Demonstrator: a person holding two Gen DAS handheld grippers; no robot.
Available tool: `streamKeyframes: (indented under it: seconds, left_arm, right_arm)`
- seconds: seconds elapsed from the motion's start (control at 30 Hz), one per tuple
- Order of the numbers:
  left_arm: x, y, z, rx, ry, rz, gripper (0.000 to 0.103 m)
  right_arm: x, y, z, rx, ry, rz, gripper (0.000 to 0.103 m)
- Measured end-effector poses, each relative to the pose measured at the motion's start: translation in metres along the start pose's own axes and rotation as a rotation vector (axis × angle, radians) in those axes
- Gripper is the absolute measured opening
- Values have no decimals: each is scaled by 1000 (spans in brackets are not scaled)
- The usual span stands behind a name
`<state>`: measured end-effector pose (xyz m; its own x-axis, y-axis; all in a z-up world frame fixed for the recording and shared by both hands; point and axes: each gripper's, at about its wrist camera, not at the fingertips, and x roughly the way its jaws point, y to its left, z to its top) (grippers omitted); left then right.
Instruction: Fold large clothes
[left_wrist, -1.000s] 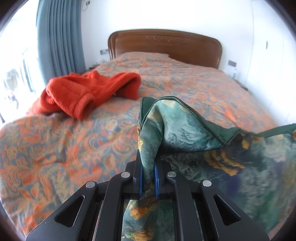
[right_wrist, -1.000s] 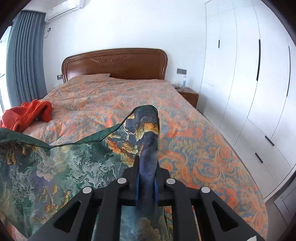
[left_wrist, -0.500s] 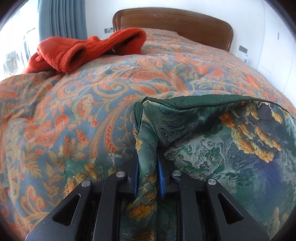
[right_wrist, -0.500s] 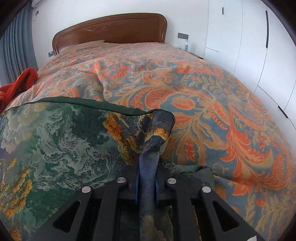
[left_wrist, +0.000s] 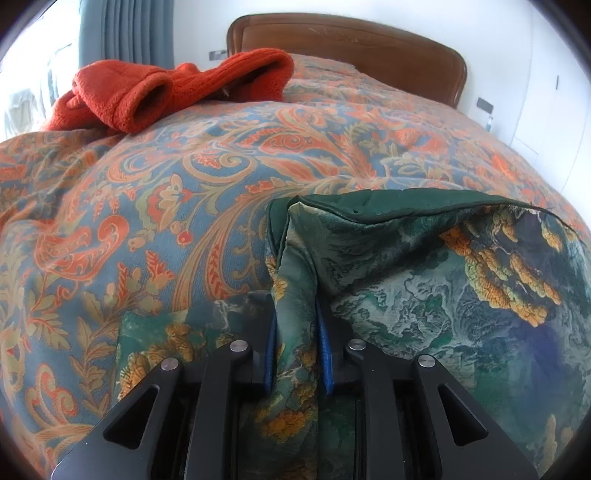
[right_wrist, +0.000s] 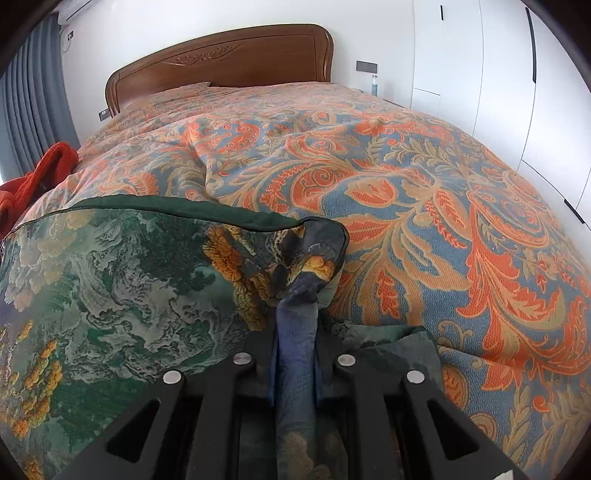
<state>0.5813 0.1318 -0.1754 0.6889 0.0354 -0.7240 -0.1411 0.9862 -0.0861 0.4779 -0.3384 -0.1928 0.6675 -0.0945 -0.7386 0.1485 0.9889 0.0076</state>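
- The left tongs (left_wrist: 295, 334) were clenched on one corner of the large green satin garment printed with orange-gold blossoms (left_wrist: 443, 295), a bunch of cloth running up between the blue pads.
- The right tongs (right_wrist: 295, 343) were clenched on the opposite corner of the same garment (right_wrist: 110, 280), where the fabric showed bluish and twisted into a knot-like fold.
- Between the two grips, the dark green piped hem stretched as a fairly straight edge, low over the bed with the orange, blue and tan paisley quilt (right_wrist: 424, 206).
- Below that hem, more of the garment already lay on the quilt at the foot end of the bed, so the held edge looked to be coming over a lower layer.
- Judged from this, one fold was in progress: the edge was carried but not yet laid down or released, and smoothing and any further folds remained.
- A crumpled orange-red fleece garment (left_wrist: 170, 92) sat on the bed nearer the carved brown wooden headboard (right_wrist: 221, 62), on the curtain side, unfolded; it probably still awaited its turn.
- No baskets, boxes or other containers were visible; whether the folded garment was to go into one could not be told.
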Motion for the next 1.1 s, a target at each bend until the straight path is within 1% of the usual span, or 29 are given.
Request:
streamKeyframes:
  seconds: [0.27, 0.5, 0.97, 1.07, 1.1]
  left_arm:
    - [-1, 4, -2, -25, -3, -33, 21]
    - [-2, 12, -3, -66, -10, -80, 21]
    - [-6, 15, -4, -86, -14, -114, 22]
    - [-11, 24, -3, -119, -11, -165, 29]
    - [-15, 29, -4, -140, -10, -192, 34]
  right_arm:
    - [-2, -1, 0, 3, -1, 3, 15]
    - [-3, -1, 1, 1, 2, -5, 15]
    - [-2, 0, 0, -1, 1, -8, 16]
    - [-2, 0, 0, 3, 0, -5, 16]
    - [-2, 0, 0, 4, -1, -6, 16]
